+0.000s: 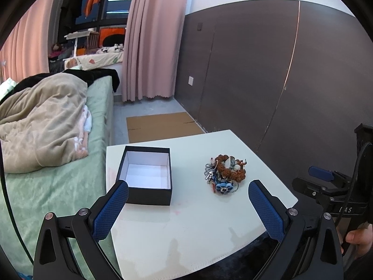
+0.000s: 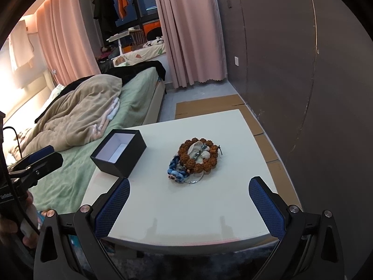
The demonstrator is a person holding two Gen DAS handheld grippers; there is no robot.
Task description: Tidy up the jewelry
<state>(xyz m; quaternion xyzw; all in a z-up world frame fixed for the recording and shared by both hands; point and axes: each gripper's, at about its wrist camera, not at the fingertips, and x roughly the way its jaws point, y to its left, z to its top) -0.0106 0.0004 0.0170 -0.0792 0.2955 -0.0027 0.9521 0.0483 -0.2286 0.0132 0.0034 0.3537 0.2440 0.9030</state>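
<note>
A pile of jewelry (image 1: pixel 225 175) lies on the white table (image 1: pixel 186 221): a brown bead bracelet, silver chains and a blue flower piece. In the right wrist view the jewelry pile (image 2: pixel 195 161) sits mid-table. An open black box (image 1: pixel 146 175) with a white, empty inside stands to its left; the same black box (image 2: pixel 119 155) shows in the right wrist view. My left gripper (image 1: pixel 187 206) is open above the table's near part, nothing between its fingers. My right gripper (image 2: pixel 188 204) is also open and empty, short of the pile.
A bed (image 1: pixel 58 163) with green sheet and beige blanket borders the table's left side. A dark wall panel (image 1: pixel 268 81) runs along the right. Flat cardboard (image 1: pixel 160 126) lies on the floor beyond the table. Pink curtains (image 1: pixel 151 39) hang at the back.
</note>
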